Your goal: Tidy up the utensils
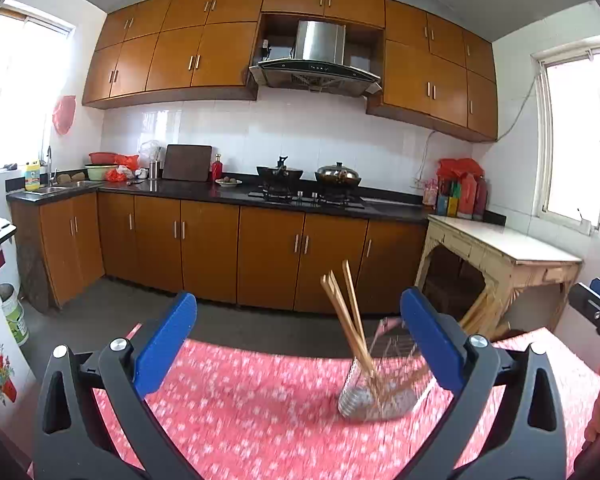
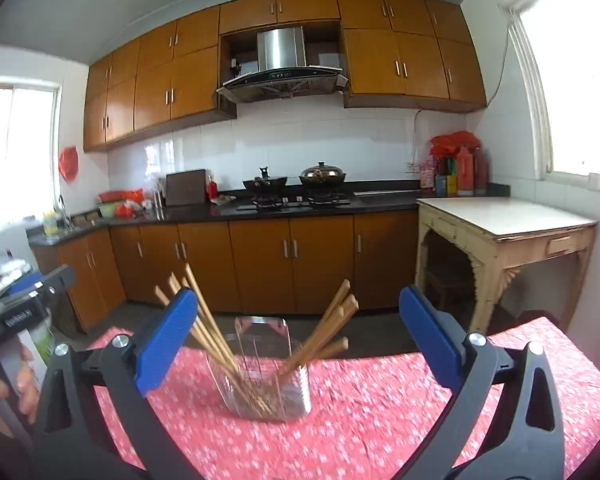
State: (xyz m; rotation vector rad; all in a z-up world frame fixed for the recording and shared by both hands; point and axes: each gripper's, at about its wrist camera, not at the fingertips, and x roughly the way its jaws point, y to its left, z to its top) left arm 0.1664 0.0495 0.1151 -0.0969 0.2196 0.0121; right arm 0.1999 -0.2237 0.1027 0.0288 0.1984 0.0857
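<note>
Holding left gripper (image 1: 298, 344) above the red floral tablecloth (image 1: 240, 420), jaws spread wide, gripping nothing. Holding right gripper (image 2: 298, 340) likewise, jaws spread wide, nothing between the blue fingers (image 2: 166, 340). Standing on the cloth, a clear holder (image 2: 264, 368) containing wooden chopsticks (image 2: 328, 336), fanning out left and right above its rim; in the left wrist view sitting just beside the right-hand finger, blurred. Showing beyond: wooden cabinets (image 2: 260, 260), stove (image 2: 300, 200), pale side table (image 2: 504, 220).
</note>
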